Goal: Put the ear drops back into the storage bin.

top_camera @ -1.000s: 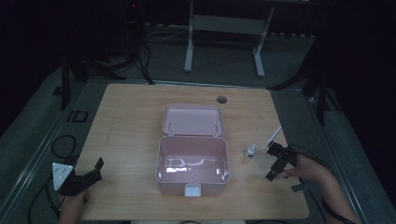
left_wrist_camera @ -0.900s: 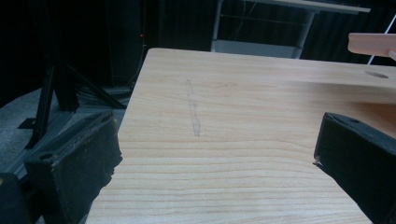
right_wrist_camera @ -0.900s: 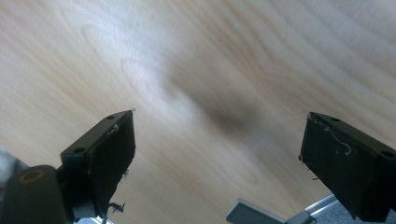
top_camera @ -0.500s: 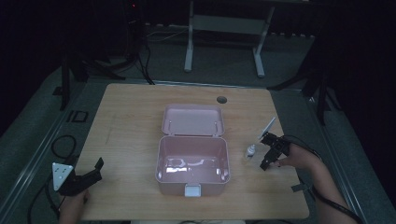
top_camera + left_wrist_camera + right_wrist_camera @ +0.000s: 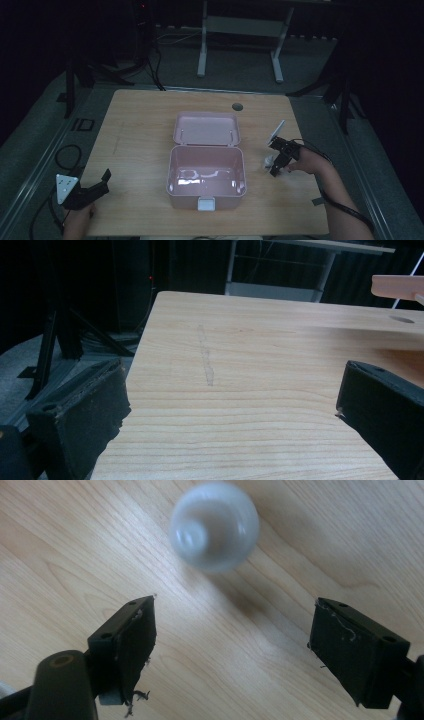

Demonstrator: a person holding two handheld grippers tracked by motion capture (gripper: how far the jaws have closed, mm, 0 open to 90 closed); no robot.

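Note:
An open pink box (image 5: 172, 172) stands mid-table with its lid (image 5: 207, 129) laid back. Right of it a small white rounded object (image 5: 267, 161) stands on the wood. My right gripper (image 5: 273, 168) hovers over it, pointing down. In the right gripper view the white object (image 5: 215, 526) lies blurred just beyond the tips of my right gripper (image 5: 231, 622). Those jaws have just been closing a little, still wide apart with bare wood between them. My left gripper (image 5: 104, 181) rests at the near left corner, open, and in its own view my left gripper (image 5: 231, 387) holds nothing.
The wooden table (image 5: 140, 125) has a round cable hole (image 5: 237, 106) at the back. The pink lid's edge (image 5: 397, 286) shows far right in the left gripper view. Dark floor, stands and cables surround the table.
The right hand has moved left across the table toward the white object and the box. The left gripper has stayed where it was.

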